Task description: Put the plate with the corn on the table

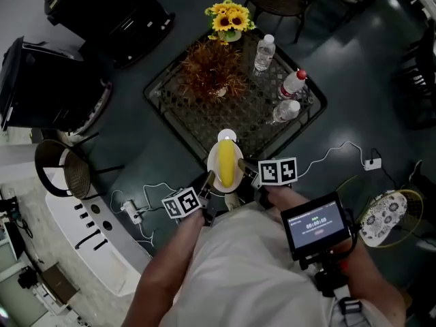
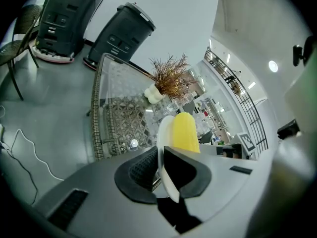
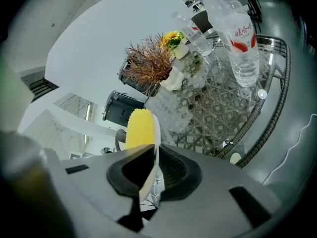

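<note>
A white plate (image 1: 212, 161) carries a yellow corn cob (image 1: 226, 163) and hangs level over the near corner of the glass-topped lattice table (image 1: 204, 118). My left gripper (image 1: 209, 180) is shut on the plate's left rim and my right gripper (image 1: 246, 167) is shut on its right rim. In the left gripper view the plate (image 2: 166, 133) stands edge-on between that gripper's (image 2: 166, 158) black pads, with the corn (image 2: 185, 131) beyond. In the right gripper view the plate's rim (image 3: 155, 133) is clamped the same way by that gripper (image 3: 151, 158), corn (image 3: 139, 128) to its left.
On the table stand a dried brown plant (image 1: 214, 71), a sunflower pot (image 1: 229, 19) and three water bottles (image 1: 264, 52) (image 1: 293, 83) (image 1: 285, 111) along the right side. Around it: black bins (image 1: 48, 87), a wicker chair (image 1: 63, 169), floor cables (image 1: 351, 146), a racket (image 1: 384, 216).
</note>
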`<state>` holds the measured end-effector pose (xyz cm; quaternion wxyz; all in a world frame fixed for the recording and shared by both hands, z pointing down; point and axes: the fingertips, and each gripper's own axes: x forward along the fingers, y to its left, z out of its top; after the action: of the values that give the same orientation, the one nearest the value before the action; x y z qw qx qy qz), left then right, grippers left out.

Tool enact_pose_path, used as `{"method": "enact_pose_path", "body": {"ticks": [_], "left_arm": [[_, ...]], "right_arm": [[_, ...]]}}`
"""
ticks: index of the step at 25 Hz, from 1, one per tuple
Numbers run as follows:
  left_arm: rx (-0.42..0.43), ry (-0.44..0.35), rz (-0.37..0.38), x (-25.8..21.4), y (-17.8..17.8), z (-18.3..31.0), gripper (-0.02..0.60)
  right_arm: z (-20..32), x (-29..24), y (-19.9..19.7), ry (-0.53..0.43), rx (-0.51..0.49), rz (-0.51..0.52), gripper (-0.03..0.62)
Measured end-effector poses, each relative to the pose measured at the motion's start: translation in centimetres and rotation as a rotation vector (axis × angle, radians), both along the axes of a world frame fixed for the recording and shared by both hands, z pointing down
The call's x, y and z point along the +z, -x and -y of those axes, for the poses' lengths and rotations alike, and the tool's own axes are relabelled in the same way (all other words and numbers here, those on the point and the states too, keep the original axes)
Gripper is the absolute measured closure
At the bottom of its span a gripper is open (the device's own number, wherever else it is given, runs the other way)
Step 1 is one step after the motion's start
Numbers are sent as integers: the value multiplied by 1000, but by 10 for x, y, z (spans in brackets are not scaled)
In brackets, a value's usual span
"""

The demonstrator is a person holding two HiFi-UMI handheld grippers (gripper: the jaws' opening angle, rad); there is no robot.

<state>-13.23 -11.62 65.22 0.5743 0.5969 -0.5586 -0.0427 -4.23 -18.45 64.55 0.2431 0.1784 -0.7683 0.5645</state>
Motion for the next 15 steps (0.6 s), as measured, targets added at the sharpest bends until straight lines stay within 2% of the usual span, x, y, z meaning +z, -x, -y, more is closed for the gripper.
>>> {"method": "enact_pose_path", "body": {"ticks": [15], "left_arm": [[-38,32,7,41,4,33,538]], "right_arm": [[35,47,5,25,-72,-31,559]]}}
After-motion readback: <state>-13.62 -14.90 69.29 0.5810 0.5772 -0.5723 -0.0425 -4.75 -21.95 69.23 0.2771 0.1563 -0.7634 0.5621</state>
